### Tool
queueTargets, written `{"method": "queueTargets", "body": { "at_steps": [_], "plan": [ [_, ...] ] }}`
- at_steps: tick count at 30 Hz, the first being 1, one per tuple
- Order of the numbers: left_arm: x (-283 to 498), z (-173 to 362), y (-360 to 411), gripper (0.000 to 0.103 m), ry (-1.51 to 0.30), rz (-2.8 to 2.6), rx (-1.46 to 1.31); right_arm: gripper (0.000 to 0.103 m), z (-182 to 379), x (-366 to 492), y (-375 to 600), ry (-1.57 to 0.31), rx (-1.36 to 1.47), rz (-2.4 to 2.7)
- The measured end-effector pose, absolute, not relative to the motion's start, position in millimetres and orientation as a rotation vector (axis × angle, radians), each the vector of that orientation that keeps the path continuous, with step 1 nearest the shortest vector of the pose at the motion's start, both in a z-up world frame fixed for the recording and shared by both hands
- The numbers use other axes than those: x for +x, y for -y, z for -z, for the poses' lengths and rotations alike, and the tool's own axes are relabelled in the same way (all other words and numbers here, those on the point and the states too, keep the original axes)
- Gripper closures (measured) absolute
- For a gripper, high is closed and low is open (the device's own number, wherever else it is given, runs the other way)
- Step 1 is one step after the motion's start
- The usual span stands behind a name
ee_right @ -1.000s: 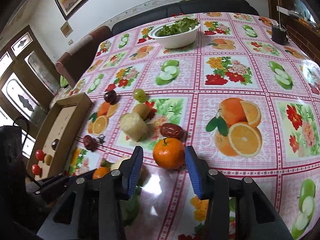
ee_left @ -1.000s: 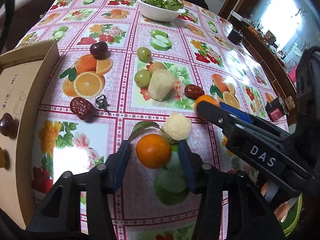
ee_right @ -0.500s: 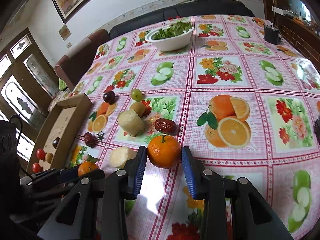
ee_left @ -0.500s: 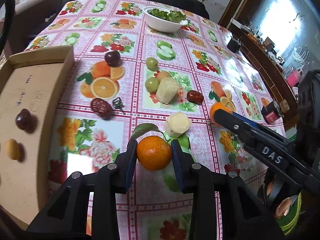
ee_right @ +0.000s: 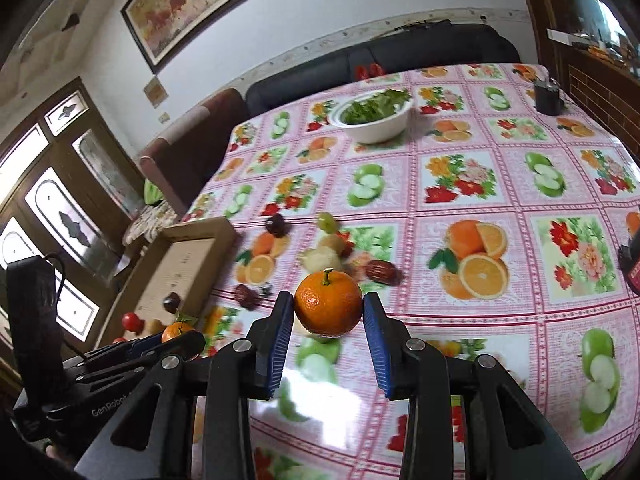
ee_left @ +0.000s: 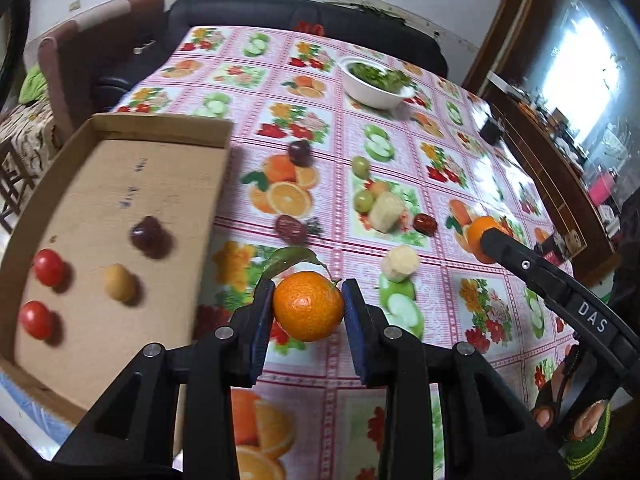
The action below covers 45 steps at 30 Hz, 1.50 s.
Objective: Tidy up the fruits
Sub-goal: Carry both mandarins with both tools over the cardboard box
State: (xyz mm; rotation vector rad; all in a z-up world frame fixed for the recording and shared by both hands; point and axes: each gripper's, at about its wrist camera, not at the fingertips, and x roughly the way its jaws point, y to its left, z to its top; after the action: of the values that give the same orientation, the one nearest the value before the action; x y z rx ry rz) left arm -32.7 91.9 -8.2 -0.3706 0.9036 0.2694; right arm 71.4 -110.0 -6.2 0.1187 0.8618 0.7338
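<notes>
Slippage is the risk: the left gripper (ee_left: 308,306) clamps a leafy mandarin (ee_left: 307,305), the right gripper (ee_right: 328,310) a stemmed mandarin (ee_right: 328,308), both round and pinched only at their sides; the cardboard tray (ee_left: 120,128) lies to their left.

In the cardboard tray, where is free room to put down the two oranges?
The cardboard tray is bare across its far half, beyond the dark fruit. Its near left corner is crowded: two red fruits and a yellow one.
</notes>
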Motion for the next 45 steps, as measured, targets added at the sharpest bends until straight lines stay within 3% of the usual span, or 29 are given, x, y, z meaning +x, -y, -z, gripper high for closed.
{"method": "queueTargets", "body": {
  "at_steps": [45],
  "plan": [
    [-85.4, 10.4, -217.2, 0.071, -0.849, -0.555, -0.491, 0.067, -6.2, 29.3, -35.2, -0.877, -0.018, -0.998]
  ]
}}
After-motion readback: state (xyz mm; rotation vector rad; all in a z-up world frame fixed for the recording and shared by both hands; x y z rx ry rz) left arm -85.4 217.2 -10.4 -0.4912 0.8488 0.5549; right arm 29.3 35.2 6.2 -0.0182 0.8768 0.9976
